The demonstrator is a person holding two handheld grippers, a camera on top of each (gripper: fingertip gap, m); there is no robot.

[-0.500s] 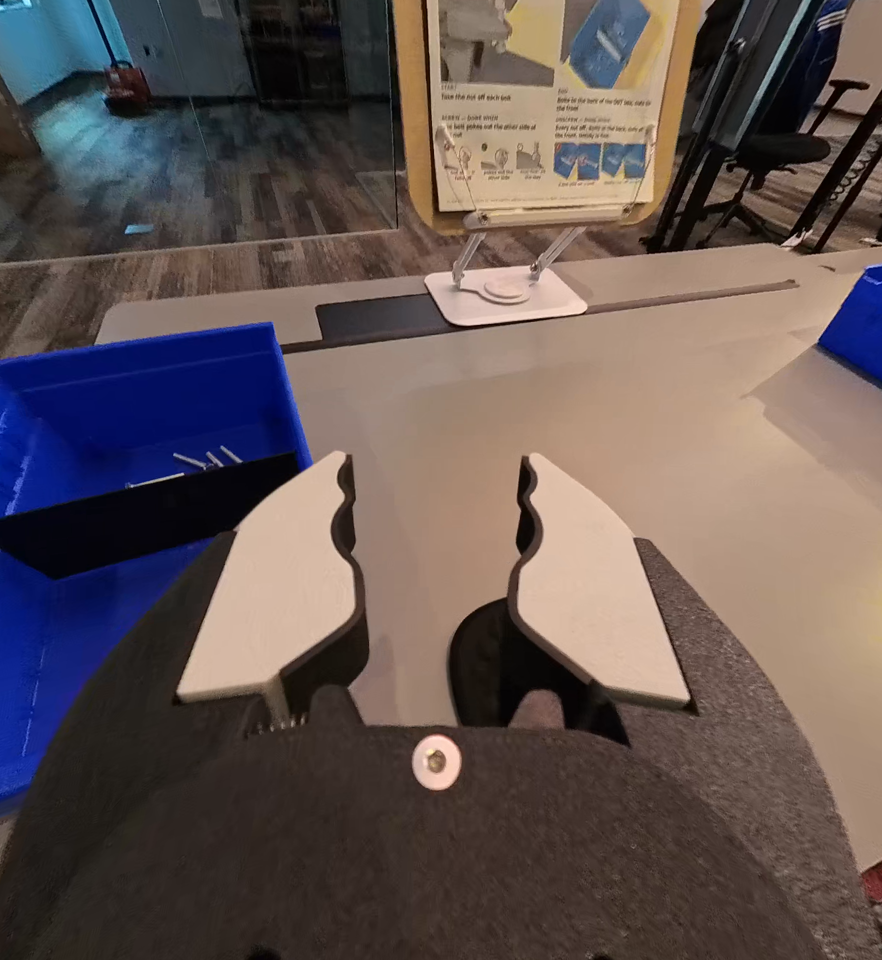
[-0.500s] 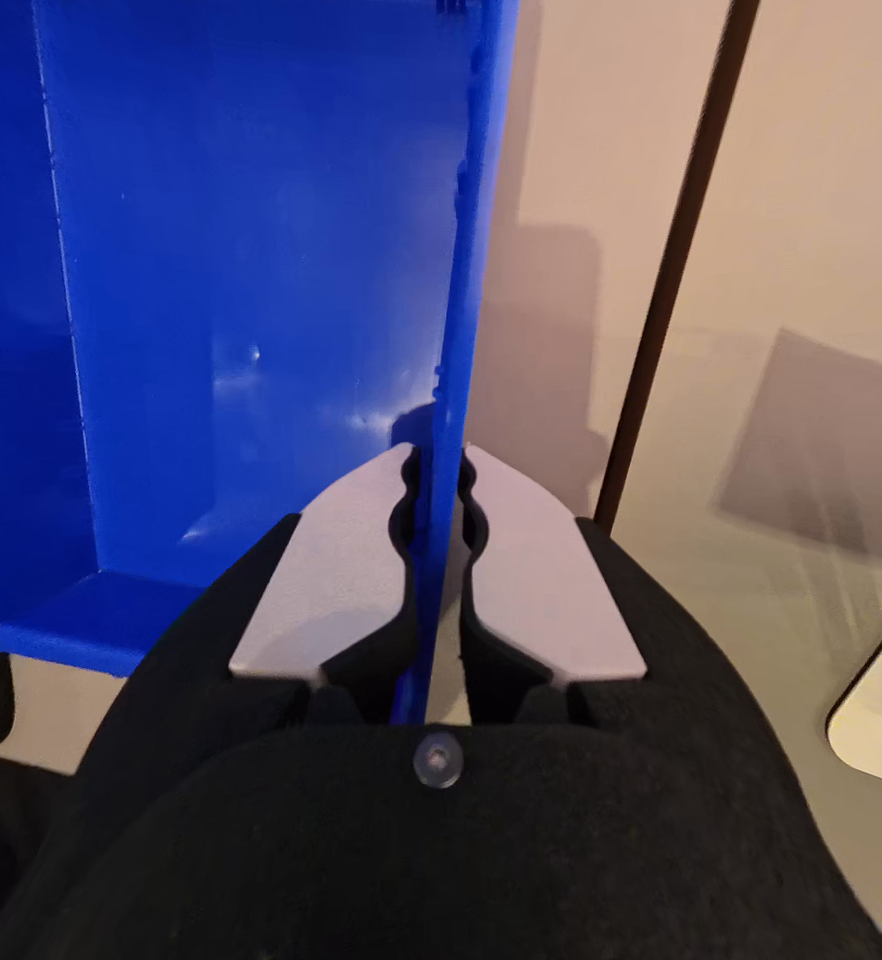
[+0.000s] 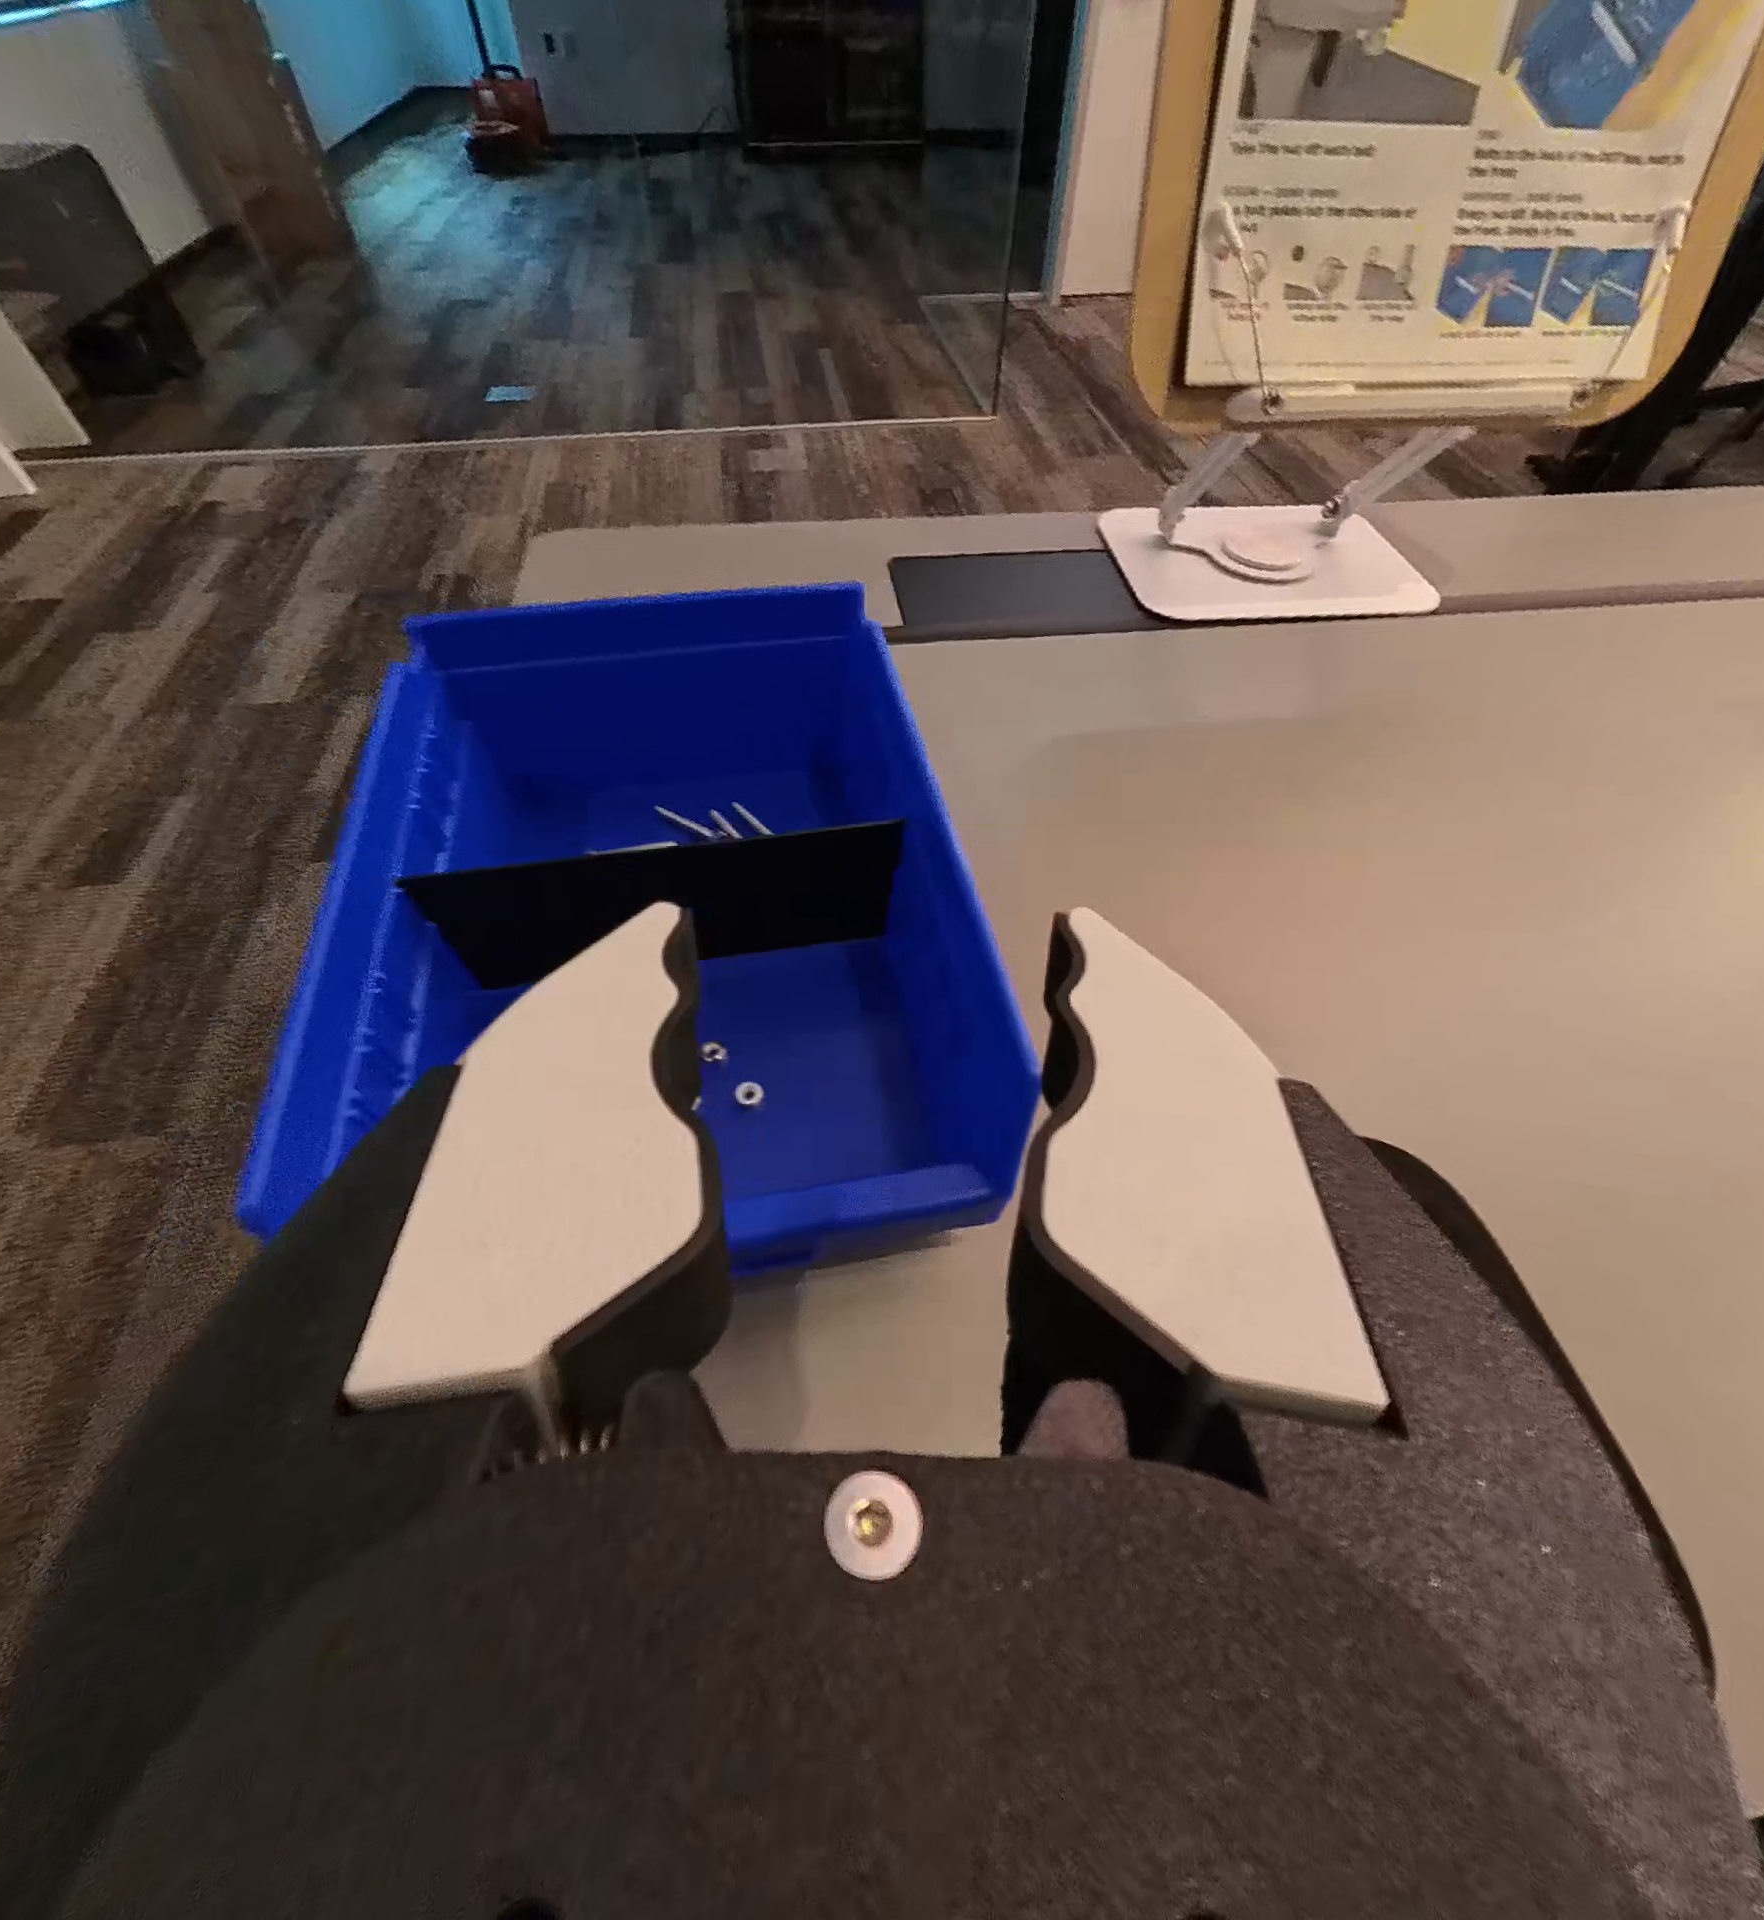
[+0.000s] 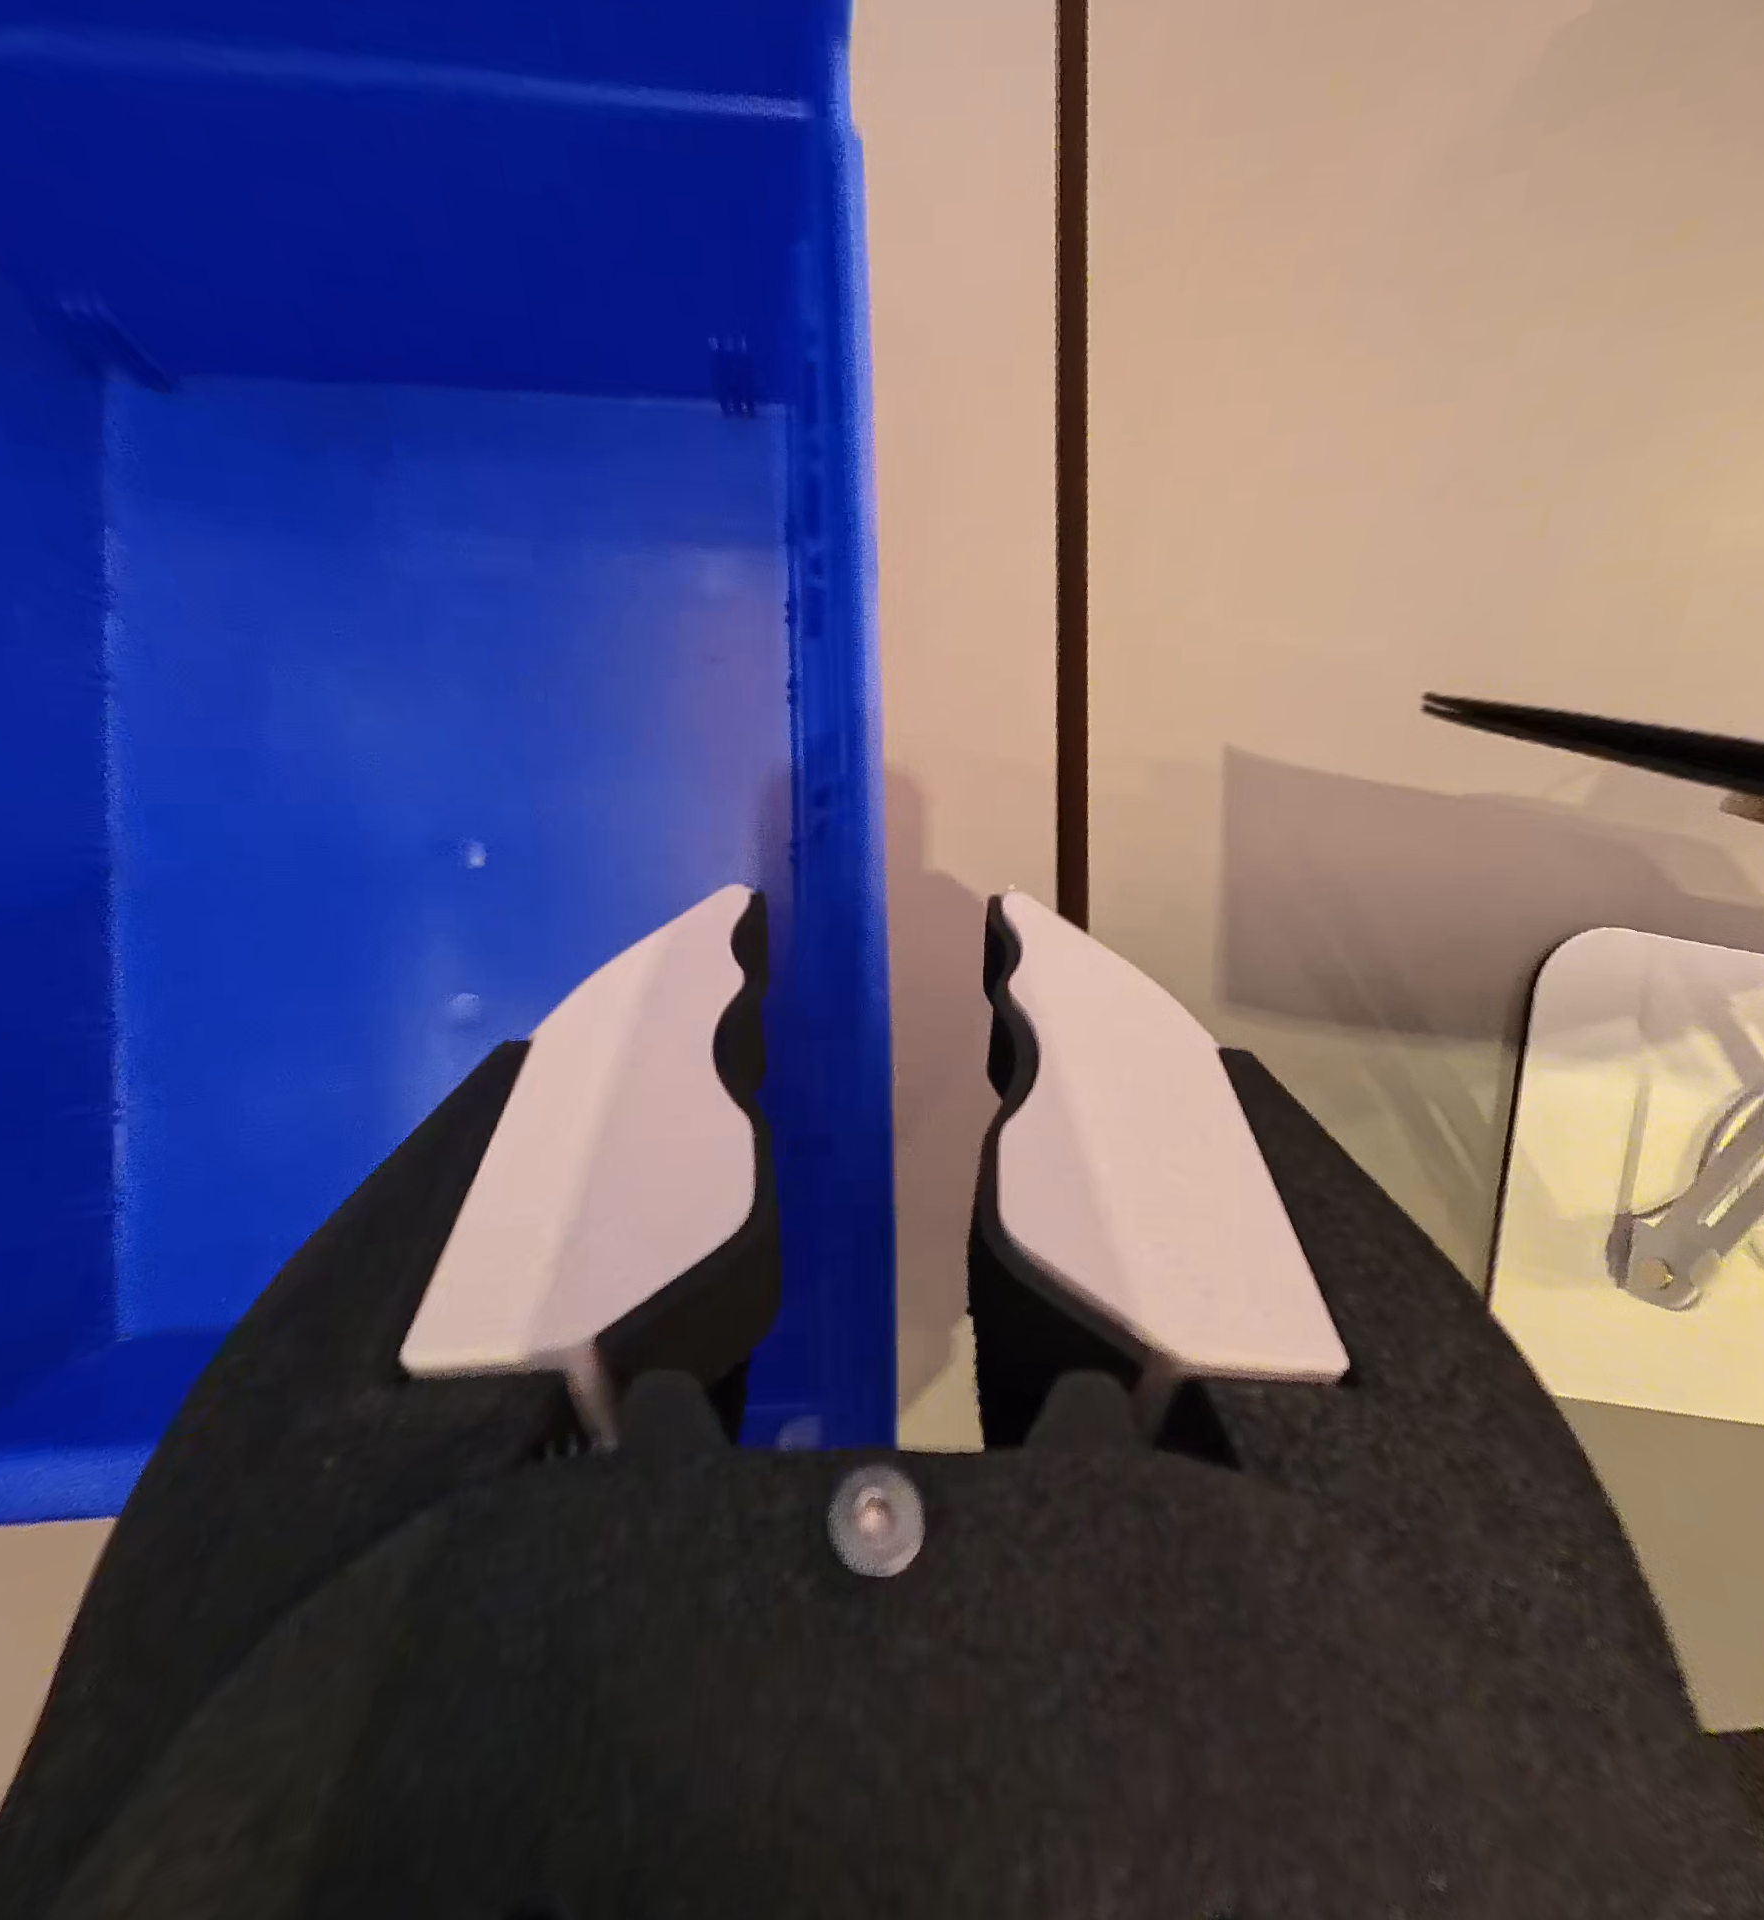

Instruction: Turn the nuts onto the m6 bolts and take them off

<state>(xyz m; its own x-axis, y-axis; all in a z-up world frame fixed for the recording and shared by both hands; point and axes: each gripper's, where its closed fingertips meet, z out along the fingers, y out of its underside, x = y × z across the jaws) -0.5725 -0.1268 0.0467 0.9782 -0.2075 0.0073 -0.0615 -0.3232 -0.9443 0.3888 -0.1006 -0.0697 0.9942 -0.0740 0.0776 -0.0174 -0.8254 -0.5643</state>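
My left gripper (image 3: 862, 966) is spread wide and carries nothing; it hangs over the near end of the divided blue bin (image 3: 961, 935), which sits at the bench's (image 3: 1377, 935) left corner. A black divider (image 3: 784, 883) splits that bin. Beyond the divider lie the bolts (image 3: 712, 823), a few thin silver shafts bunched together; I cannot tell whether any carries a nut. On my side of the divider two loose nuts (image 3: 748, 1092) rest on the bin floor, just beside my left finger, and a third glint may be hidden behind it.

My right gripper (image 4: 873, 904) is parted too, straddling the side wall of a second blue bin (image 4: 836, 623) without pinching it; as far as I can see that bin's floor holds nothing. Right of this second bin stands a white stand base (image 4: 1584, 1143).

So I judge nothing is in hand: nuts and bolts lie apart in their compartments, untouched for now. Whether this is the start or the end of a round of threading I cannot say. If the start, picking a bolt, picking a nut, turning on and off all remain.
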